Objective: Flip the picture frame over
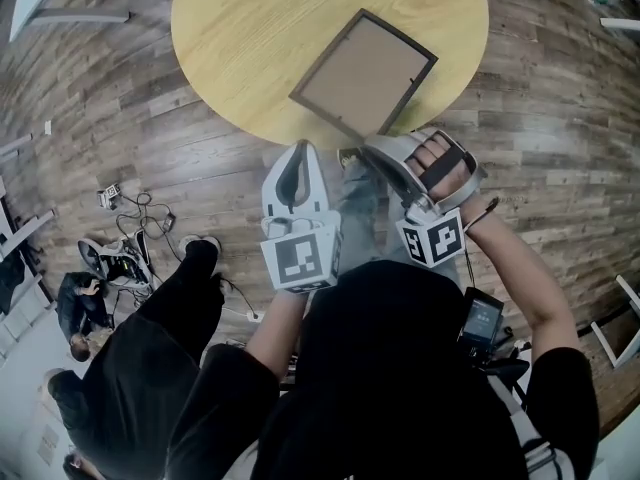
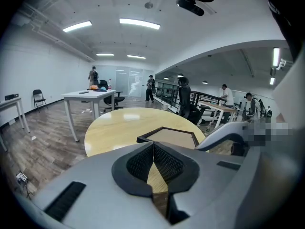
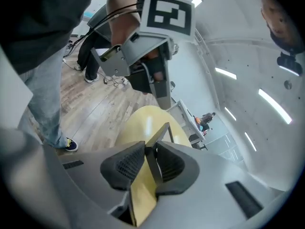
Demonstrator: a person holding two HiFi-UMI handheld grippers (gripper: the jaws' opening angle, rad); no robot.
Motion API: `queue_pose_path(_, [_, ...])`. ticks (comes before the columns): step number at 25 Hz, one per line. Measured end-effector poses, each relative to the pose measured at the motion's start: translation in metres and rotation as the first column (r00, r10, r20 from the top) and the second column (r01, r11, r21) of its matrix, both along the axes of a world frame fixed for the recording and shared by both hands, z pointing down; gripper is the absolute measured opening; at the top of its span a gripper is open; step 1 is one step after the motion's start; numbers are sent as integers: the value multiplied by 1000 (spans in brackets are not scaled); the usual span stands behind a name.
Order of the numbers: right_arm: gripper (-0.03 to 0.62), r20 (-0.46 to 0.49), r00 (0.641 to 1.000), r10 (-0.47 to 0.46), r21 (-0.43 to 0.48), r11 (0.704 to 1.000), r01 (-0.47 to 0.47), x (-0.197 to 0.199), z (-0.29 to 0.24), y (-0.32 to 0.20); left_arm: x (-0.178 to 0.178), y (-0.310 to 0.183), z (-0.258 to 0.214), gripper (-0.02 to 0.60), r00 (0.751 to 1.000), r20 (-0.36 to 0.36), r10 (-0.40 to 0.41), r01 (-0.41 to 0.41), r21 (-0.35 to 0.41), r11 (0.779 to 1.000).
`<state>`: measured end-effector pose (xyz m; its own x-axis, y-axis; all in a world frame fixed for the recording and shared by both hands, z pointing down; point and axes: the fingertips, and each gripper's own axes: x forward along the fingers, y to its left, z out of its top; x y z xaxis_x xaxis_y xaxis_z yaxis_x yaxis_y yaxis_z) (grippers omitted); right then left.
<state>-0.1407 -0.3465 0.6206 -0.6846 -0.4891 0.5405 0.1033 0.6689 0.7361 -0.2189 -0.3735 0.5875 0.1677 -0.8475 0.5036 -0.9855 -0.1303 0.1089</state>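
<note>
A dark-rimmed picture frame (image 1: 362, 73) with a brown board side up lies on the round yellow table (image 1: 240, 38), near its front edge. My right gripper (image 1: 372, 146) is shut on the frame's near corner. In the right gripper view the frame's thin dark edge (image 3: 159, 135) runs between the pads, and the frame stands tilted up from the tabletop (image 3: 143, 123). My left gripper (image 1: 298, 150) hovers at the table's front edge, left of the frame, its jaws shut on nothing. From the left gripper (image 2: 153, 146) the frame (image 2: 171, 136) shows just ahead, to the right.
Wooden floor surrounds the table. Cables and small gear (image 1: 130, 208) lie on the floor at the left, near a crouched person (image 1: 85, 308). A white table (image 2: 88, 97) and several people stand far behind. A phone (image 1: 482, 318) is strapped to the right forearm.
</note>
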Motion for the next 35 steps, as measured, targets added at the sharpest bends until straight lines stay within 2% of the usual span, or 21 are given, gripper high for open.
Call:
queue_pose_path(2, [86, 39, 999, 4, 16, 1000, -5, -5, -19, -10, -4, -4, -4, 23, 1000, 1, -21, 21, 4, 1000])
queue_pose_path(4, [80, 98, 995, 27, -12, 1000, -26, -9, -38, -19, -4, -7, -8, 23, 1000, -1, -21, 21, 17, 1000])
queue_pose_path(7, [78, 234, 965, 118, -154, 985, -83, -15, -71, -33, -6, -9, -13, 23, 1000, -2, -27, 27, 22, 999])
queue_pose_path(10, [78, 357, 904, 237, -336, 935, -113, -18, -101, -49, -12, -13, -18, 23, 999, -1, -51, 51, 6, 999])
queue_pose_path(13, [78, 452, 823, 345, -501, 861, -86, -20, -125, -64, -14, -17, -21, 23, 999, -2, -52, 52, 12, 999])
queue_pose_path(14, [78, 473, 788, 394, -560, 825, -76, -18, -130, -70, -14, -18, -21, 23, 999, -6, -48, 48, 22, 999])
queue_pose_path(15, [78, 488, 742, 461, -627, 776, -70, -15, -134, -76, -12, -20, -22, 23, 999, -11, -44, 44, 31, 999])
queue_pose_path(17, [77, 495, 627, 601, -746, 665, -49, -5, -139, -90, -9, -23, -23, 23, 1000, -12, -26, 26, 50, 998])
queue_pose_path(19, [77, 483, 551, 681, -810, 587, -14, 6, -138, -101, -7, -25, -23, 23, 1000, -9, -13, 13, 61, 998])
queue_pose_path(23, [77, 422, 440, 793, -889, 457, 28, 33, -125, -116, -6, -27, -24, 23, 1000, -11, -19, 19, 50, 999])
queue_pose_path(29, [74, 193, 285, 939, -981, 176, 86, 68, -83, -121, -3, -30, -22, 23, 1000, 1, -7, 7, 36, 999])
queue_pose_path(32, [72, 68, 225, 972, -992, 43, 116, 80, -57, -116, -1, -32, -21, 23, 1000, 0, 10, -10, 47, 999])
queue_pose_path(34, [73, 6, 198, 980, -990, -22, 139, 84, -44, -111, -3, -31, -23, 23, 1000, 12, -1, 1, 34, 999])
queue_pose_path(35, [74, -12, 190, 982, -986, -43, 159, 85, -40, -109, -4, -30, -25, 23, 1000, 17, -9, 9, 25, 1000])
